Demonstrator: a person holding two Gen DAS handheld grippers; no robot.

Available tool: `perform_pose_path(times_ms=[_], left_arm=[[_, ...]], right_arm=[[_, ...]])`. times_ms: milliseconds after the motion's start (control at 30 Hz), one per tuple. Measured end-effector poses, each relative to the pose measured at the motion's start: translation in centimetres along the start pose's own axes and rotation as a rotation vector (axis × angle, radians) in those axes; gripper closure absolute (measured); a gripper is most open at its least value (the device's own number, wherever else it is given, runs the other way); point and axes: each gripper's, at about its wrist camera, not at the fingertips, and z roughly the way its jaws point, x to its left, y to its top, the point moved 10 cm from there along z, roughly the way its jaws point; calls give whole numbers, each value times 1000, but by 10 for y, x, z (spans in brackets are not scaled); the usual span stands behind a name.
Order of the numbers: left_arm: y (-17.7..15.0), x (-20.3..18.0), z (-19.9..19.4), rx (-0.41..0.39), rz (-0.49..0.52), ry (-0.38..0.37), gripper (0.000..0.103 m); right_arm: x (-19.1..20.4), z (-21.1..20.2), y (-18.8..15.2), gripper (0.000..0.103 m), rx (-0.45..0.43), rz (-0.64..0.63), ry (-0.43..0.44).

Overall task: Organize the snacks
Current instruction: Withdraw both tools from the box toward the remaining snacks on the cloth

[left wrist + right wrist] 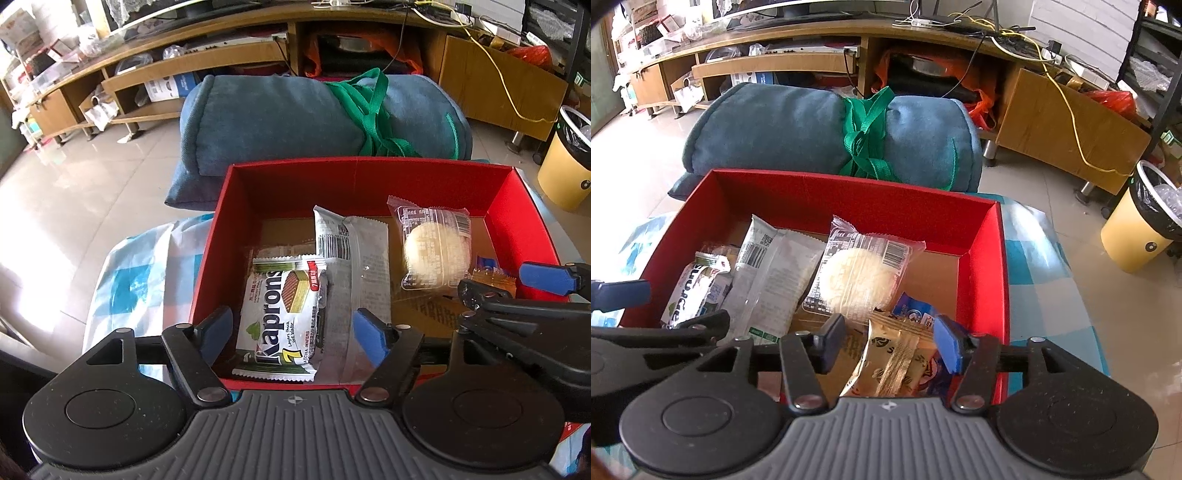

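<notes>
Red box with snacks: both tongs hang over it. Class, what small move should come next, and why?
Probably lift both tongs straight up and away. The left tongs stand open around the wafer pack and the right tongs around the tan packet, both lying inside the red box, pads not pressing.

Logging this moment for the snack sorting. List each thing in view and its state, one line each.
Red box: open, no lid, snacks inside.
Wafer pack: sealed, lying in the box, between the left tool's fingers, not pressed.
Grey wrapper: sealed, face down.
Round cake pack: sealed, leaning on other snacks.
Tan sachet: sealed, between the right tool's fingers.
Left tool: open.
Right tool: open.
Blue cushion: rolled, tied with green strap.
</notes>
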Motion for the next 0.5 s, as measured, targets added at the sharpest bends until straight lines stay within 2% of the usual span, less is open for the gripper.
perform_pose_path(times_ms=[500], left_arm=[[0, 1, -15, -25, -11, -31, 22]], right_arm=[[-6, -15, 1, 49, -22, 28, 14]])
